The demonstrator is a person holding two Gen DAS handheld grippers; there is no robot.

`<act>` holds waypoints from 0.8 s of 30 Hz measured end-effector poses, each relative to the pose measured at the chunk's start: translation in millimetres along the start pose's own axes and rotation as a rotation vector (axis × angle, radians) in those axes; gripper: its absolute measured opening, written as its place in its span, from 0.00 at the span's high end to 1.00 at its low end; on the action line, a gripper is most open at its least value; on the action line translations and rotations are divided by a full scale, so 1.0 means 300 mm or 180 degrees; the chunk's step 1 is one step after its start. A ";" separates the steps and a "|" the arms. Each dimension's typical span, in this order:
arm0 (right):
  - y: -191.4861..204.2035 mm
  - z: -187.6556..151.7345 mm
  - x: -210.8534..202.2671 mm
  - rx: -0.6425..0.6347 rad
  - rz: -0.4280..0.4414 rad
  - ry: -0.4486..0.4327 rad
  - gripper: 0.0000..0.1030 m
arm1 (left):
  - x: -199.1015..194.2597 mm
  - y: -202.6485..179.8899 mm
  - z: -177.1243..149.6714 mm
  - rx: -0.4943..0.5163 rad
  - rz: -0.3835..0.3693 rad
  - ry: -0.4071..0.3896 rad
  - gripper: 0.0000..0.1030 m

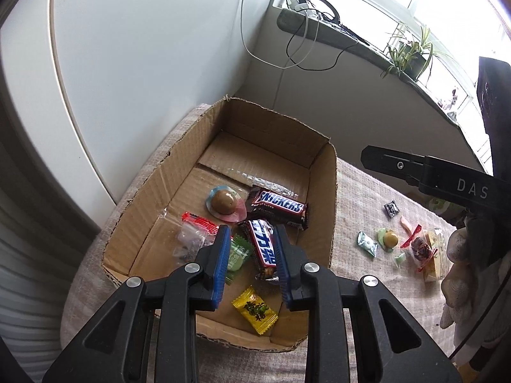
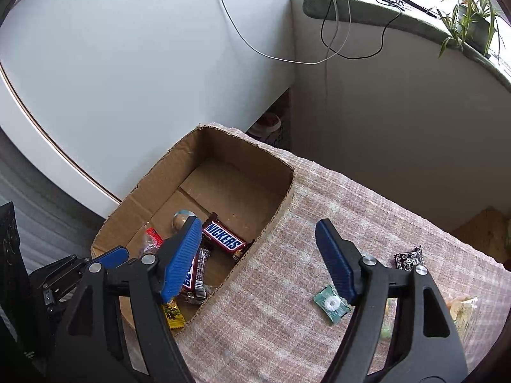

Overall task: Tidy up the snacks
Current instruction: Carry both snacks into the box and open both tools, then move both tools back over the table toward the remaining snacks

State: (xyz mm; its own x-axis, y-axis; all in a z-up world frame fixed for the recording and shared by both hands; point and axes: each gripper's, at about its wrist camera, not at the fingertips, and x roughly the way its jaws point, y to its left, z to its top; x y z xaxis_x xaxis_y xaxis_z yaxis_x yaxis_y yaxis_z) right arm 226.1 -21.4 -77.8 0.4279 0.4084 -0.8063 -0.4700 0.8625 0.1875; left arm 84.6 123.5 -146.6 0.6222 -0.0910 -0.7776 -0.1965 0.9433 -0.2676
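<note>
Left tool [image 1: 252,265] narrow, empty, over cardboard box [image 1: 332,191] of snacks; right tool [image 2: 258,261] wide, empty. Green mint candy [image 2: 332,304] lies near right on table; slick wrapper risks slipping out.

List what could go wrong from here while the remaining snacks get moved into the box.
1. The green mint candy lies right against the right gripper's finger on the cloth; a closing finger may push it aside rather than catch it.
2. The left gripper hangs over the cardboard box above the Snickers bars, so both grippers could collide at the next drop.
3. The loose woven cloth may snag and drag under the fingertips.
</note>
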 end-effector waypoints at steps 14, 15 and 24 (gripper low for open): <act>-0.340 -0.194 -0.207 0.0562 -0.0279 -0.0032 0.26 | 0.038 -0.215 -0.025 0.0356 -0.0338 0.0140 0.75; -0.357 -0.213 -0.221 0.0582 -0.0283 -0.0033 0.26 | 0.044 -0.232 -0.028 0.0384 -0.0364 0.0160 0.75; -0.414 -0.410 -0.270 0.0662 -0.0357 0.0067 0.26 | 0.118 -0.378 -0.068 0.0665 -0.0562 0.0375 0.75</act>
State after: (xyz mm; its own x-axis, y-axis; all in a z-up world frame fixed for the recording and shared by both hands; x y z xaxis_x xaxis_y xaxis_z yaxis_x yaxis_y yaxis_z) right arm 154.7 -198.3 -104.8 0.4514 0.3022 -0.8396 -0.2502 0.9460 0.2060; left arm 113.3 6.7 -155.4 0.5382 -0.2845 -0.7933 0.0748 0.9537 -0.2913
